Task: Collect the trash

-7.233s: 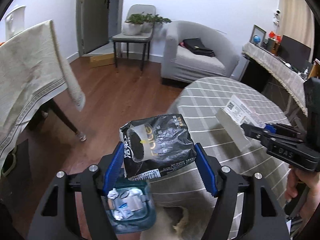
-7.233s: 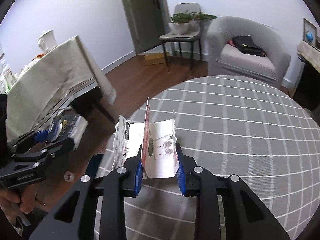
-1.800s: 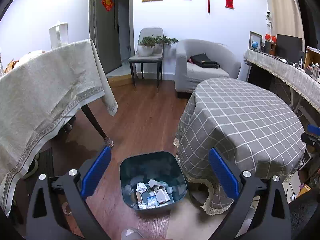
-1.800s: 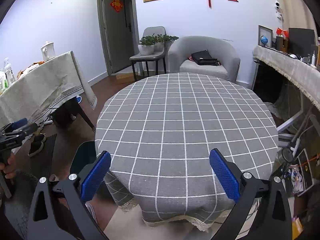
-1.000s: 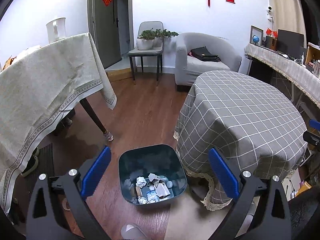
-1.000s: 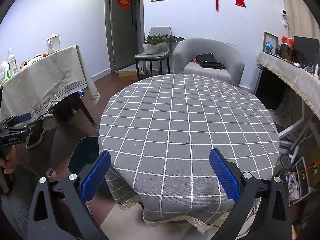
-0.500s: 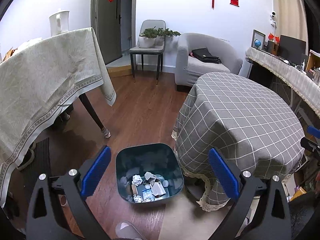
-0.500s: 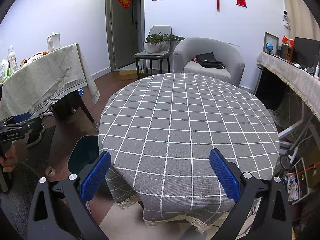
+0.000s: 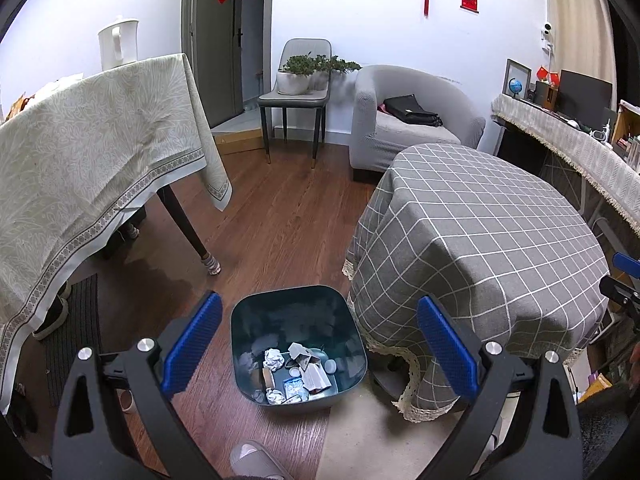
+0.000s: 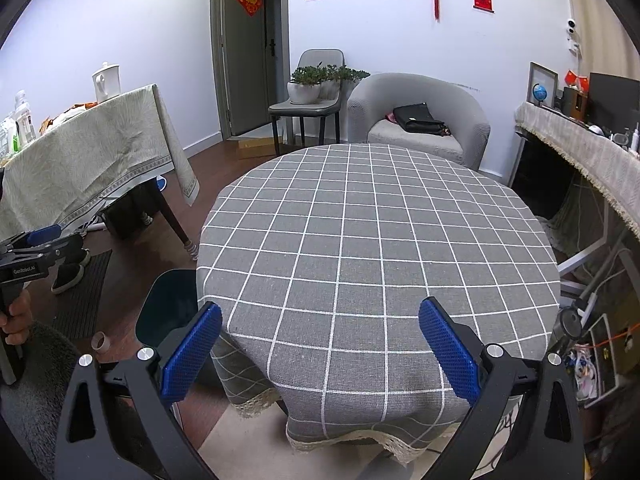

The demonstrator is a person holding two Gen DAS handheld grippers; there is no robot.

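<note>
At the far left a long worktop (image 9: 92, 152) hangs in a pale, leaf-patterned cloth with a banded hem, a white kettle (image 9: 118, 42) standing on its far end. Below, the left gripper (image 9: 318, 354) is spread wide with nothing between its ribbed blue pads (image 9: 192, 344), held above the bin (image 9: 298, 308), a dark teal, glossy tub with rounded corners that sits on the brown plank floor (image 9: 276, 220) just beside the round worktop's skirt. The trash (image 9: 294, 374) lies on the bin's bottom: crumpled foil balls, torn white card, small caps and a blue-printed wrapper. To the right, the round worktop (image 10: 376, 240) wears a soft grey cloth with a white grid and lace trim, and its top shows no litter. The right gripper (image 10: 318, 354) is likewise released and empty, held at the worktop's near edge. By the look of things the collecting step is finished. Any next move would be a scan of the floor; a small cardboard tube (image 10: 101, 342) lying near the bin could be one more piece, and would need a light pinch so it does not crush.
</note>
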